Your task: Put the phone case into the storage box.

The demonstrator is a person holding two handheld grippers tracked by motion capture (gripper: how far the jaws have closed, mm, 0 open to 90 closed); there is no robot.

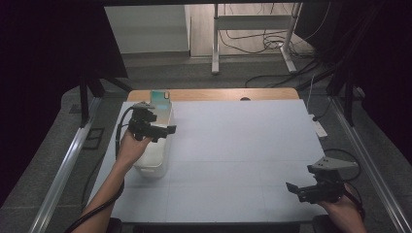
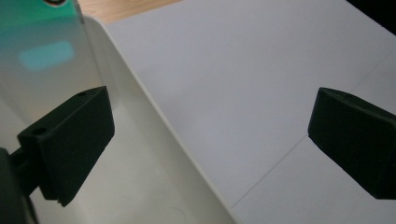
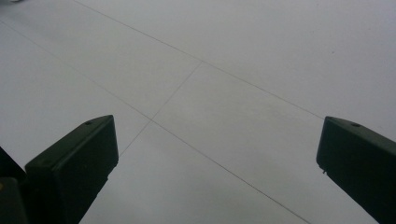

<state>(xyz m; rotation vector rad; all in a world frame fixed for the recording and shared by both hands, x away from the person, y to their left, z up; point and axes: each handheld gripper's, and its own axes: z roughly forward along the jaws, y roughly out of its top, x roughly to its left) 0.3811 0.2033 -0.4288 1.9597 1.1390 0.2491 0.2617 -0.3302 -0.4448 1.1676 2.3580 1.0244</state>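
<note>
High view: the left gripper (image 1: pixel 163 132) hovers over a white bin (image 1: pixel 156 145) at the table's (image 1: pixel 243 145) left edge; the right gripper (image 1: pixel 297 190) sits near-right. Left gripper view: jaws apart, straddling the bin wall. Right gripper view: jaws apart above bare table.

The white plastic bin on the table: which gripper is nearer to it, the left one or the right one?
Left. The left gripper is over the white bin, one jaw inside its rim and one outside. The right gripper is far away, at the table's opposite near corner.
</note>
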